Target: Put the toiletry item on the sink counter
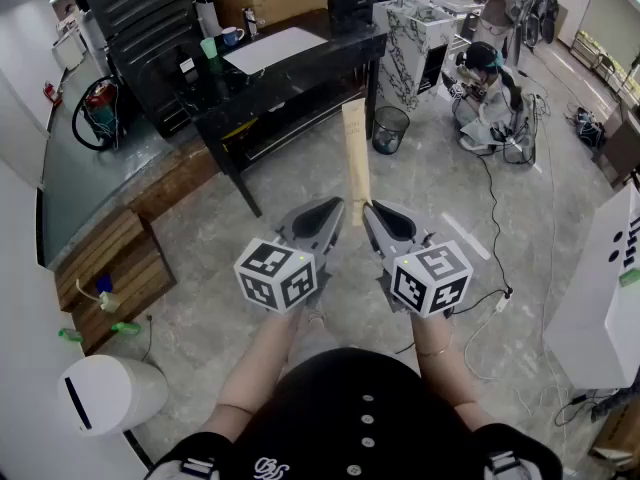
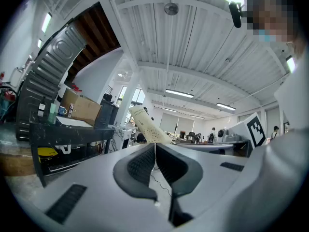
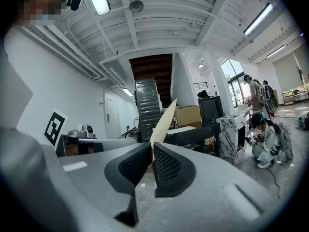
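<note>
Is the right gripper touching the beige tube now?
Touching. In the right gripper view, the right gripper has both jaws closed on the flat end of the beige tube.

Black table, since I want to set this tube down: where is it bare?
Room for the tube: the strip of the table between the white board and its near edge, and the right end beyond the board. Crowded: the left end, around the green cup and mug.
</note>
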Available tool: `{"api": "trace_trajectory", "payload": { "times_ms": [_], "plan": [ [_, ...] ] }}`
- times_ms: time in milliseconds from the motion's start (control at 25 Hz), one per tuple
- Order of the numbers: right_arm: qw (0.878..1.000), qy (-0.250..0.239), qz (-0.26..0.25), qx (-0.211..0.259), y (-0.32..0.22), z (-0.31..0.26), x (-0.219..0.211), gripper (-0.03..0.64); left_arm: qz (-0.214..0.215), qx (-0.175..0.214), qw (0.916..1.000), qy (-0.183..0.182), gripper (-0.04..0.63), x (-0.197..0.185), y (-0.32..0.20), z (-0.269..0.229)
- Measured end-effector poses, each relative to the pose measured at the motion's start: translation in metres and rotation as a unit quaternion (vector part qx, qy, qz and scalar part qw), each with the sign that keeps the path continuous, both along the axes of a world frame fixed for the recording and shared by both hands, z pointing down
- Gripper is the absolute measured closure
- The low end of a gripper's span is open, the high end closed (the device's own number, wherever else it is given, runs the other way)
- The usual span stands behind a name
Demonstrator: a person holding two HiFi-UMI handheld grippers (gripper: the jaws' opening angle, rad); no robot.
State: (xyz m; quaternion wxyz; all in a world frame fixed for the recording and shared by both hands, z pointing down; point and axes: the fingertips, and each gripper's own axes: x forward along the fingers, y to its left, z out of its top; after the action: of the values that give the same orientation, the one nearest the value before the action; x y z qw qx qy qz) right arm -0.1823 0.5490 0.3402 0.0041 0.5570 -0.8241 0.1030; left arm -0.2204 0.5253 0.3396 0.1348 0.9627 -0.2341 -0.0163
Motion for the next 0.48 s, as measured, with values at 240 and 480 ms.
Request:
{"api": "trace_trajectory", "payload": {
  "times_ms": [240, 480],
  "plan": [
    [1.000, 0.002, -0.005, 0.003, -0.0002, -0.0008, -0.0014, 0.594, -0.004, -0.005, 1.0000, 0.003, 0.579, -0.0014, -0.0015, 0.0014],
    [1.000, 0.001, -0.013, -0.007, -0.0036, 0.0049, -0.0015, 0.594, -0.004, -0.013, 0.9999, 0.010, 0.580, -0.0005, -0.0054, 0.0015]
  ]
}}
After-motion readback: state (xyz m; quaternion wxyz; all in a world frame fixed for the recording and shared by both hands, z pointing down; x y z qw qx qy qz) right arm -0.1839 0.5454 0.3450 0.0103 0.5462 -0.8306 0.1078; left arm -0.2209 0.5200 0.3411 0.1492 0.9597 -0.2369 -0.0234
